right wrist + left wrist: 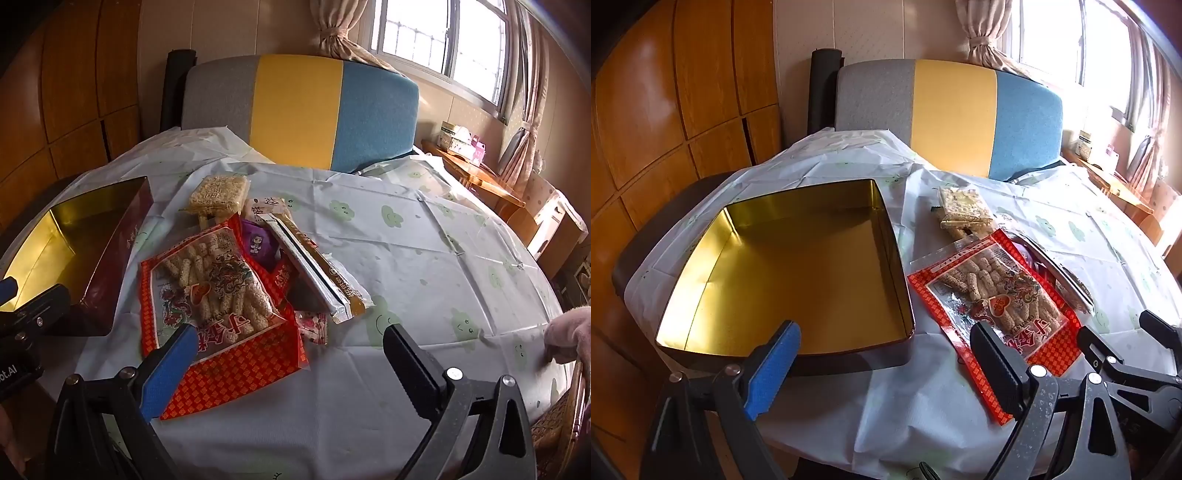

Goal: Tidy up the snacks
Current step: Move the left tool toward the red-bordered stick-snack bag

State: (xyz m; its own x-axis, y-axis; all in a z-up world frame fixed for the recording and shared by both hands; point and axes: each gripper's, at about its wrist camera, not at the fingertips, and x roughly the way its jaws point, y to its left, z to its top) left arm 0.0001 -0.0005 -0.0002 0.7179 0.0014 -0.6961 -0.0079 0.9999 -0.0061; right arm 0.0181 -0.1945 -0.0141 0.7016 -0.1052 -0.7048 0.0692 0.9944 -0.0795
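Tin (798,258) — gold inside, dark red outside. Bag (218,295) — red diamond border, clear window. Cloth (424,240): pale with green smiling clouds. Chair (299,107): 3 bands, grey, yellow, blue.

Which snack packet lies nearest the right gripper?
The red checkered bag of sesame sticks; its near edge sits by the right gripper, ahead of the other packets.

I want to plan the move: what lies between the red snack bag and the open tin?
Only a bare strip of tablecloth separates the red snack bag from the tin; the left wrist view shows this.
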